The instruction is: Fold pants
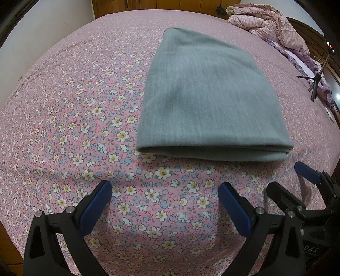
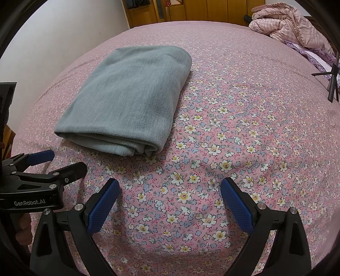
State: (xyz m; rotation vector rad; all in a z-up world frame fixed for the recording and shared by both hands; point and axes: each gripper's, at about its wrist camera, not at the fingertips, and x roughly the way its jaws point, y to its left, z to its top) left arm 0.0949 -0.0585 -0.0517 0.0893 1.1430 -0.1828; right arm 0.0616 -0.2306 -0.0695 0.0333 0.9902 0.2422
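Observation:
The grey pants (image 1: 204,99) lie folded into a thick rectangle on the floral bed sheet (image 1: 74,127), the folded edge nearest me. In the right wrist view the same pants (image 2: 127,99) sit up and to the left. My left gripper (image 1: 165,189) hovers open over bare sheet just in front of the fold, holding nothing. My right gripper (image 2: 170,186) is also open and empty, to the right of the bundle. The right gripper (image 1: 297,182) shows at the lower right of the left wrist view, and the left gripper (image 2: 63,161) at the left edge of the right wrist view.
A crumpled pink quilt (image 1: 269,25) and purple pillows (image 1: 297,57) lie at the far right of the bed. A small black tripod (image 2: 332,82) stands near the right edge. A white wall (image 2: 53,31) and wooden furniture (image 2: 201,10) lie beyond the bed.

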